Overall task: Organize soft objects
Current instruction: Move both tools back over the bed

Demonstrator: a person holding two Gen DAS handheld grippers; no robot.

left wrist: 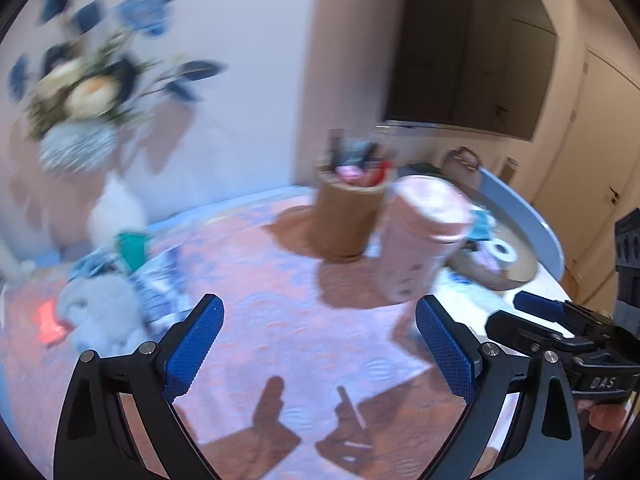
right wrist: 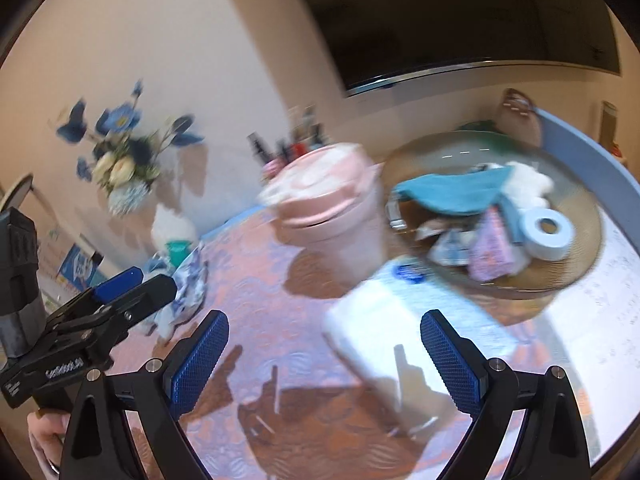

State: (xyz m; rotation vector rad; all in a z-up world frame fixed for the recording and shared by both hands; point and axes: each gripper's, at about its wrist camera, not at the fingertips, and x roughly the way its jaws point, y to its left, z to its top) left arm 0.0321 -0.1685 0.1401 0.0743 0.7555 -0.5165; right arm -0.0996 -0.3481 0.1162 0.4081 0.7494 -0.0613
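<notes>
The tablecloth [left wrist: 280, 300] was pink with a blue floral print. A pale pink bin [right wrist: 332, 208] stood at twelve o'clock, a teal cloth [right wrist: 452, 194] at two, blue-and-cream flowers [right wrist: 120, 148] at ten.

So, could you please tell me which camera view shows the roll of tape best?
The right wrist view: the roll of tape lies in full sight on the round tray, with its hole visible. The left wrist view shows it smaller and blurrier, far right, beyond the pink container.
</notes>
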